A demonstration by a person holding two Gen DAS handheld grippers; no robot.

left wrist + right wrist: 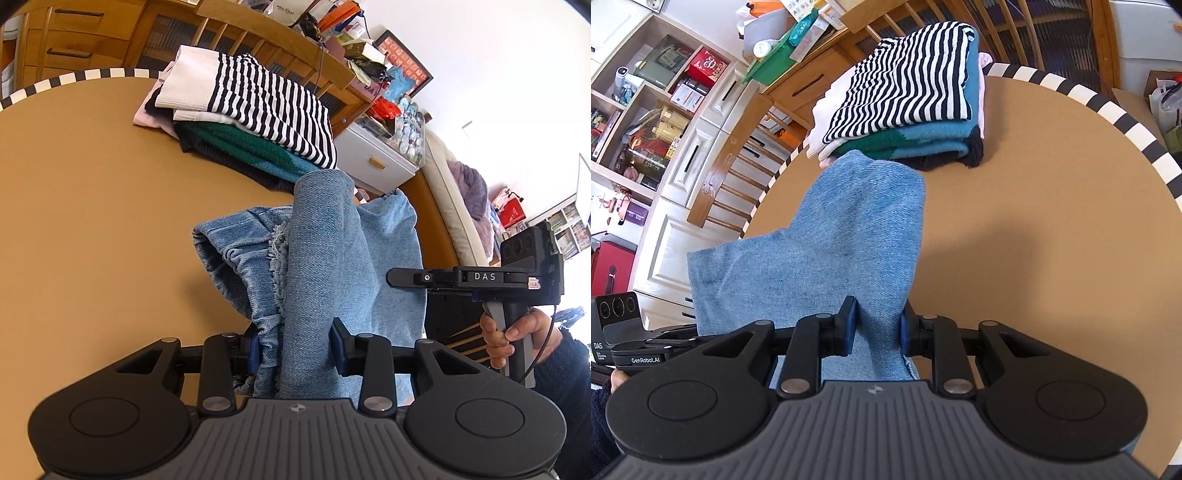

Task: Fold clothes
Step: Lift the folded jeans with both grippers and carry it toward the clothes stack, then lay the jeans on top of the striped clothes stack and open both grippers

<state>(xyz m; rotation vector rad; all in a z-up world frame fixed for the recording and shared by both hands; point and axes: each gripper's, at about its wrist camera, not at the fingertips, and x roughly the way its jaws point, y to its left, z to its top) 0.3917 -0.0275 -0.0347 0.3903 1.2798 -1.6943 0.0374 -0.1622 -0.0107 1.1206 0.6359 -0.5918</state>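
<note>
Left wrist view: round table, folded stack at far edge. Denim garment hangs mid-fold, pinched by left gripper and right gripper, jaws part-closed. Next, probably: lay flat.

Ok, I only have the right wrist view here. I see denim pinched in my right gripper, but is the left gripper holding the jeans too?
Observer: Yes. In the left wrist view the left gripper is shut on the jeans, on a bunched thick fold.
Operator: Any loose part I can't see?
Observer: A frayed hem hangs beside that fold, on its left in that view.
Operator: And the folded stack, what's under the striped top?
Observer: From the left wrist view the striped top lies on a green knit, with a pale pink garment sticking out on the stack's far side.
</note>
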